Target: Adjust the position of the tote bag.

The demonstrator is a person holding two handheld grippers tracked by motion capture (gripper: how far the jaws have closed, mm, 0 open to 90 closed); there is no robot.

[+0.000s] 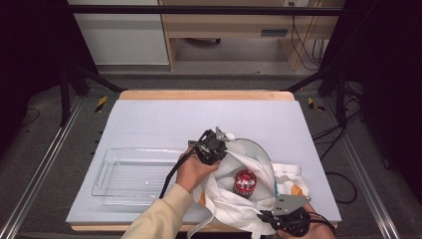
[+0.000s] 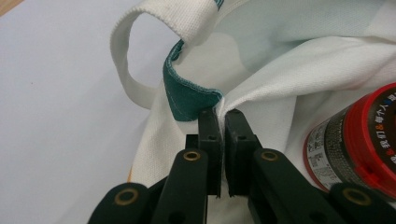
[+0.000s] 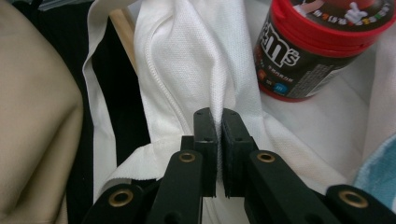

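- Both grippers pinched the white tote bag [image 1: 234,191]: left gripper [image 1: 215,149] at its ten o'clock rim, right gripper [image 1: 284,215] at four.
- Candy jar [image 1: 244,182] lay inside; clear tray [image 1: 130,175], at nine o'clock, awaited it.

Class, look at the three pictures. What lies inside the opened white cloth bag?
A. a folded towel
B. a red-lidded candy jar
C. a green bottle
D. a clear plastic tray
B: the red-lidded candy jar lies inside the white cloth bag, whose edges both shut grippers pinch.

Beige sleeve [image 1: 159,214], blk hand-held gripper [image 1: 217,149]
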